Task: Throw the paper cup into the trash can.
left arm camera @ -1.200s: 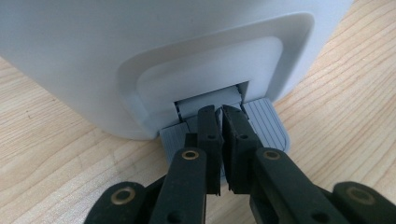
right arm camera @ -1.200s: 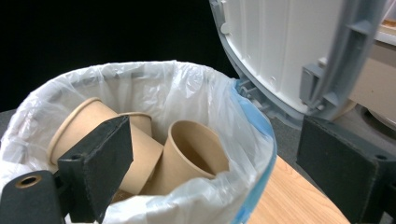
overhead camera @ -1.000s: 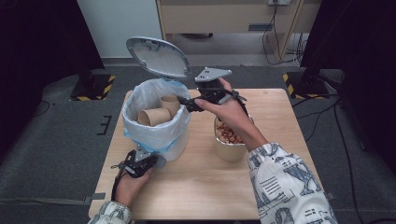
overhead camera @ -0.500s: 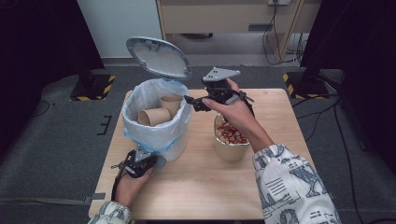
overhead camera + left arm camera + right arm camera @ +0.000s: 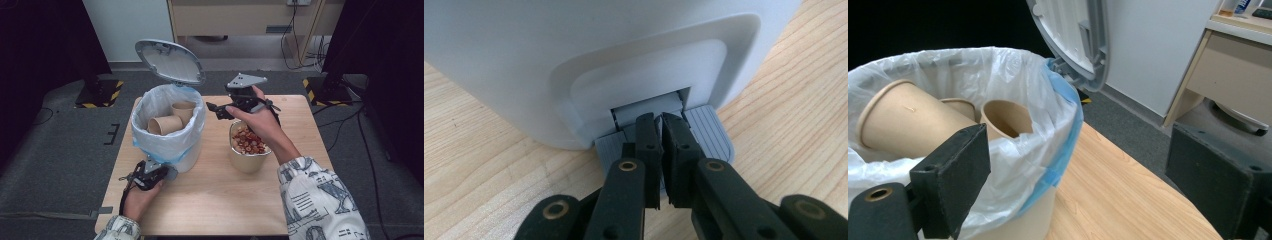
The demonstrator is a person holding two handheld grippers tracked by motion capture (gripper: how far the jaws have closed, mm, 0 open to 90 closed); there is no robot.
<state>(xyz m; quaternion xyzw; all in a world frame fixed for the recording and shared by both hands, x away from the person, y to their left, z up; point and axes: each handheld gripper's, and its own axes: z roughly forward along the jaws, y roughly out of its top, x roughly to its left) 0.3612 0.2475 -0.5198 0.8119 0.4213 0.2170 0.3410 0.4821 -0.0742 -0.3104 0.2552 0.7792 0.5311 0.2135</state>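
The left gripper (image 5: 159,171) lies low on the table (image 5: 210,200), with the person's left hand (image 5: 140,197) behind it and the forearm coming in from the near edge. Its jaws are closed together, with almost no gap, and their tips press on the grey pedal (image 5: 709,132) at the foot of the white bin (image 5: 187,160). In the left gripper view the pedal spreads to both sides of the jaws, and the bin wall rises directly beyond the tips.

The right gripper (image 5: 220,110) is held up in the air, with the right hand (image 5: 257,117) over the paper bowl (image 5: 247,160) of red-brown bits. Its jaws stand wide apart and hold nothing. Between them, in the right gripper view, there are the plastic liner (image 5: 1048,120) and two paper cups (image 5: 908,125) lying in the bin; the raised lid (image 5: 1073,35) stands above and beyond the jaws. The bin rim is just in front of the tips, not touching them.

Bare table wood lies below the right jaws, between bin and bowl, and also beside the left jaws on each side of the pedal.
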